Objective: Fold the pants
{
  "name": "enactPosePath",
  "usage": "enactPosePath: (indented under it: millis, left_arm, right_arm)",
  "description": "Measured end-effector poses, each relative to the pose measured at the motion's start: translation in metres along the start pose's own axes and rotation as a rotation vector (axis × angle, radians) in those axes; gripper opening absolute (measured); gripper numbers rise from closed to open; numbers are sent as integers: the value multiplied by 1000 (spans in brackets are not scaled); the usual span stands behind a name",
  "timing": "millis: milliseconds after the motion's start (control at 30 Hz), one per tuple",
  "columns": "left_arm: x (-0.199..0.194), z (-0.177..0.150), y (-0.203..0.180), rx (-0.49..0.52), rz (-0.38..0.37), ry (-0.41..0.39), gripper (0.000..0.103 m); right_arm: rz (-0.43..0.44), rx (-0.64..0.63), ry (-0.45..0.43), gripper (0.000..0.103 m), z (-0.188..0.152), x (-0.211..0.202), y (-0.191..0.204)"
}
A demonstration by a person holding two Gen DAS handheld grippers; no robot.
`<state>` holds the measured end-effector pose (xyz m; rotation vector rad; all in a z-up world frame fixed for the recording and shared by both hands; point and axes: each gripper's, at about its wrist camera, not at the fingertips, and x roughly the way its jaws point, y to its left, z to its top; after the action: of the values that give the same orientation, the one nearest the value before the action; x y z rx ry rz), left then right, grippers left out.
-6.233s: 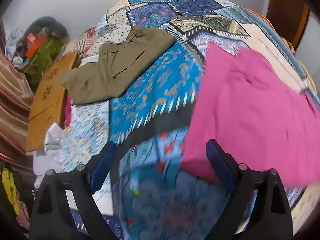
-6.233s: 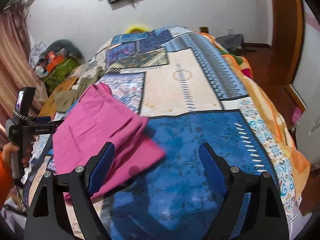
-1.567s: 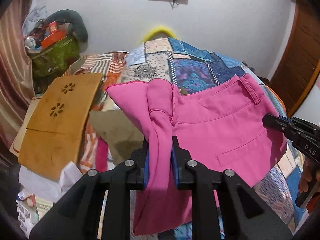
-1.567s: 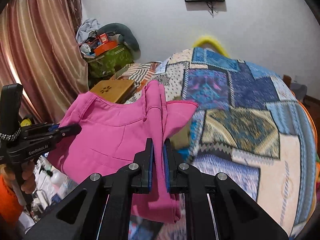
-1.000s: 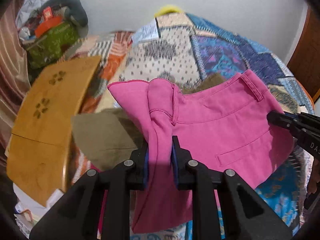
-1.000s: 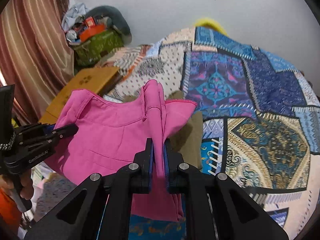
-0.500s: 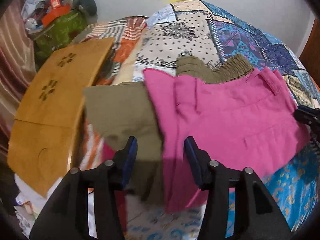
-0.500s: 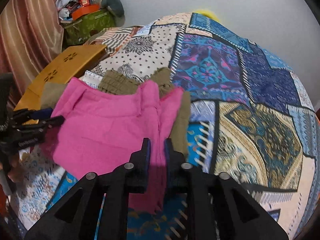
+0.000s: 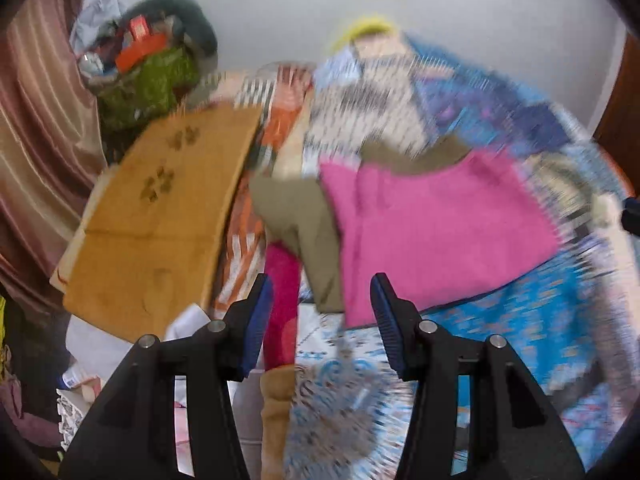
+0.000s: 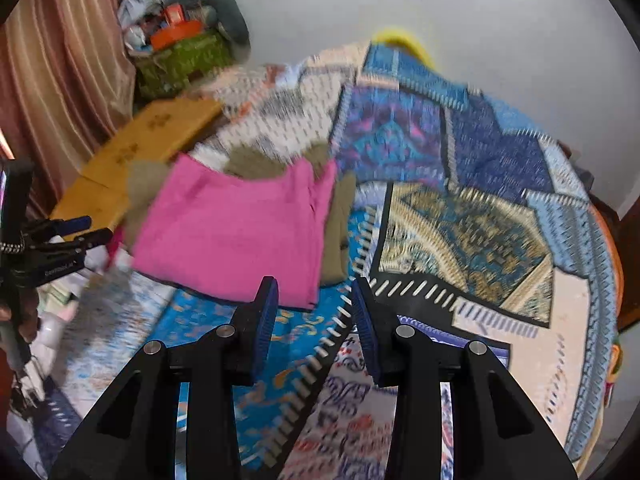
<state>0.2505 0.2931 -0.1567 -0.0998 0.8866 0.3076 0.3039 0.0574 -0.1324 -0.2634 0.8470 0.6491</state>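
The folded pink pants (image 9: 436, 232) lie flat on the patchwork bedspread (image 10: 460, 220), stacked on top of an olive-green garment (image 9: 296, 216) whose edges show past the pink fabric on the left and far sides.

Left gripper (image 9: 322, 316): your jaws stand apart at a moderate gap with nothing between the pads. The near edge of the pink pants sits just beyond the fingertips — not touching them. In the right wrist view this gripper (image 10: 86, 229) appears at the left edge of the frame, beside the left side of the pants, with your hand (image 10: 16, 312) on its handle.

Right gripper (image 10: 314, 306): your jaws are opening, and no fabric is clamped between the pads. The near right corner of the pants lies just ahead of the tips, apart from them.

A wooden board (image 9: 160, 224) lies to the left of the bed, next to the olive garment. A green bag (image 10: 182, 62) piled with clutter stands against the far wall, beside the curtain (image 10: 60, 60). Both views are motion-blurred — fine detail on the fabric cannot be read.
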Motion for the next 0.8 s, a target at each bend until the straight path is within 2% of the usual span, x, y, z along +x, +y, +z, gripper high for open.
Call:
enactPosePath:
  millis: [200,367,467,600,733,800]
  left_arm:
    - [-123,10,-16,-20,-62,-209,51]
    - [-222,-6,-33,15,-102,-391,51]
    - [-273,-26,-42,39,-135,-500,52]
    - [-321,-55,-51,40,-135,-603,52]
    - [-353,-84,-60,33,-127,-683,52]
    - [-363,-99,-64,32,-121,-728,57]
  right_arm:
    - [25,-3,-195,34,9,-94,22]
    - [68,-7,-402,34,-2,-185,42]
    - [101,-13,-487,34,-15,-224,52]
    - [157,-21,-581,34,-41,-264,64]
    - [137,-34,-658,34,-68,-286,76]
    - [149,-27,-686,34,-81,-292,80]
